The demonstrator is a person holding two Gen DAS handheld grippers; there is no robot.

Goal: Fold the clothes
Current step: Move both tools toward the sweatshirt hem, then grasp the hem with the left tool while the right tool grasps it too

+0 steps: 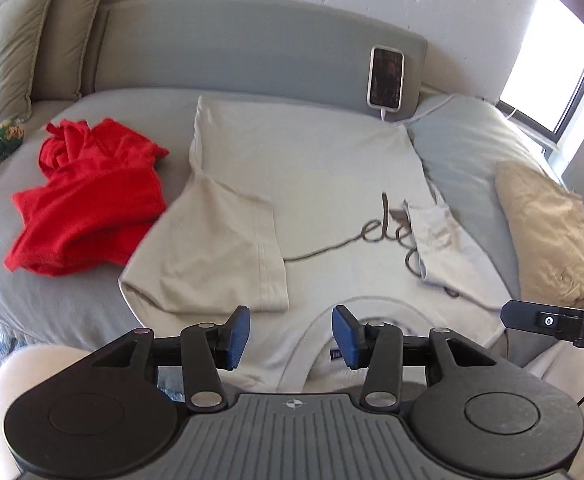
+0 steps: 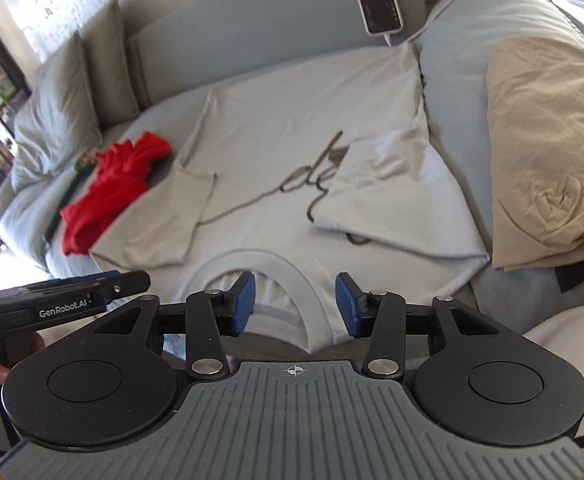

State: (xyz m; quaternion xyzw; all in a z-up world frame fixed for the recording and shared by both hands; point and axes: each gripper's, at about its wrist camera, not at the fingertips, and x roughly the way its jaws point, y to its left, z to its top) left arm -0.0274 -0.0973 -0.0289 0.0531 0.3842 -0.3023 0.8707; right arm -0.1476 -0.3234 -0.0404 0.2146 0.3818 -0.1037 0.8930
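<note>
Left gripper (image 1: 291, 338): jaws open, nothing between the blue pads (image 1: 239, 337); sits just over the collar end of the tee, left of the neck hole.
Right gripper (image 2: 295, 305): jaws open, empty; hovers over the collar (image 2: 252, 266), which runs between its pads.
Tee (image 1: 316, 184): cream, spread flat on the grey sofa (image 1: 92, 304), collar nearest the cameras, hem toward the backrest; brown script print across the chest; both sleeves folded in onto the body.
Red garment (image 1: 88, 200): crumpled heap on the seat, touching the tee's left edge.
Phone (image 1: 385, 77): leaning upright on the backrest, white cable plugged in.
Tan cloth (image 2: 548, 152): bunched pile right of the tee.
Pillows (image 1: 12, 52): far left corner.
</note>
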